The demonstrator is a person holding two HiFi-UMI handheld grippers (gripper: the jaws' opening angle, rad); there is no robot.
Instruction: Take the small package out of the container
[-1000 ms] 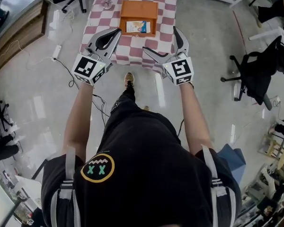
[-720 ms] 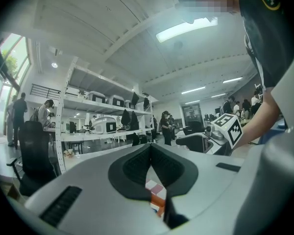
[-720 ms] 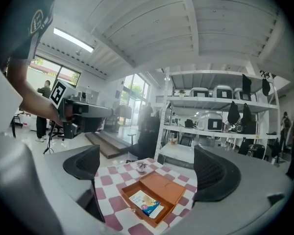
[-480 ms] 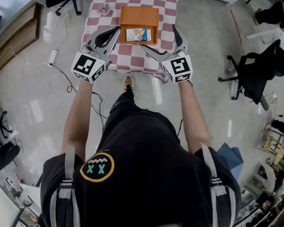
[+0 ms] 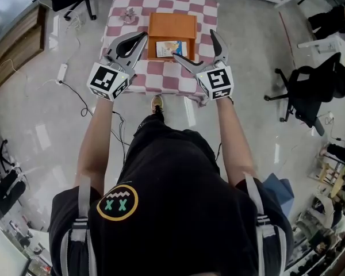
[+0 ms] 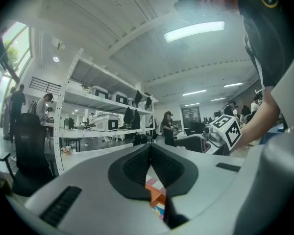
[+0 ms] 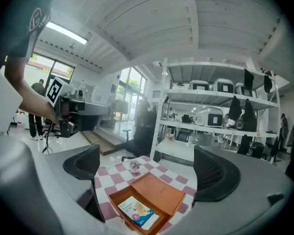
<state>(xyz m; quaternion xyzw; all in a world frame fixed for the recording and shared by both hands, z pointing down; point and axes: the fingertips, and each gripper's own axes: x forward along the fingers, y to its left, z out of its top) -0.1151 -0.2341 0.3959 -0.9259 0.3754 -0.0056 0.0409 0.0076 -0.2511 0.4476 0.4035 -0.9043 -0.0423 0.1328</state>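
An open orange container (image 5: 171, 26) stands on a pink-and-white checkered table (image 5: 122, 29), with a small printed package (image 5: 168, 49) lying flat inside. My left gripper (image 5: 142, 37) hovers above the table's near left part, shut with nothing in it. My right gripper (image 5: 194, 48) is open just right of the container, above its near corner. In the right gripper view the package (image 7: 137, 212) and container (image 7: 159, 192) lie below and between the spread fingers (image 7: 82, 166). Under the left gripper's (image 6: 150, 150) meeting pads, a sliver of the container (image 6: 157, 194) shows.
A small pinkish trinket (image 5: 128, 16) sits on the table's far left corner. Office chairs (image 5: 310, 91) stand to the right and behind the table. Cables and a power strip (image 5: 62, 71) lie on the floor at left, beside a low wooden platform (image 5: 14, 45). White shelving (image 7: 215, 111) stands beyond the table.
The person has stepped closer, so the table and container sit lower in the head view and nearer both grippers. Both grippers keep the same pose.
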